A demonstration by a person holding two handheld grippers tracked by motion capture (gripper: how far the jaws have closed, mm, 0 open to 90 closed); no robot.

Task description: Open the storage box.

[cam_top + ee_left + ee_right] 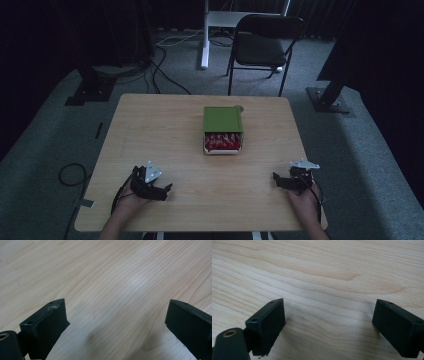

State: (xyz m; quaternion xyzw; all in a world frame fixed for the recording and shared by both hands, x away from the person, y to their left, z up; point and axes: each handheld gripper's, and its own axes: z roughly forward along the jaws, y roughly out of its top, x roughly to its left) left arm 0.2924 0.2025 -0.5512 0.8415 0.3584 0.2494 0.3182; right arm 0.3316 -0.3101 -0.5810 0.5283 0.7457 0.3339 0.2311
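Note:
A white tray (206,149) of red packets (223,141) sits at the middle of the wooden table (150,130), with a green lid (222,119) covering its far half. My left gripper (164,190) rests near the front left edge, held by a hand, jaws apart and empty. My right gripper (278,180) rests near the front right edge, also open and empty. In the left gripper view the gripper (115,312) has bare wood between its jaws. The right gripper view shows the same for the gripper (328,315).
A black folding chair (262,45) and a white stand (205,35) are on the carpet beyond the table. Dark frame legs (330,95) stand at both sides. Cables (70,175) lie on the floor at the left.

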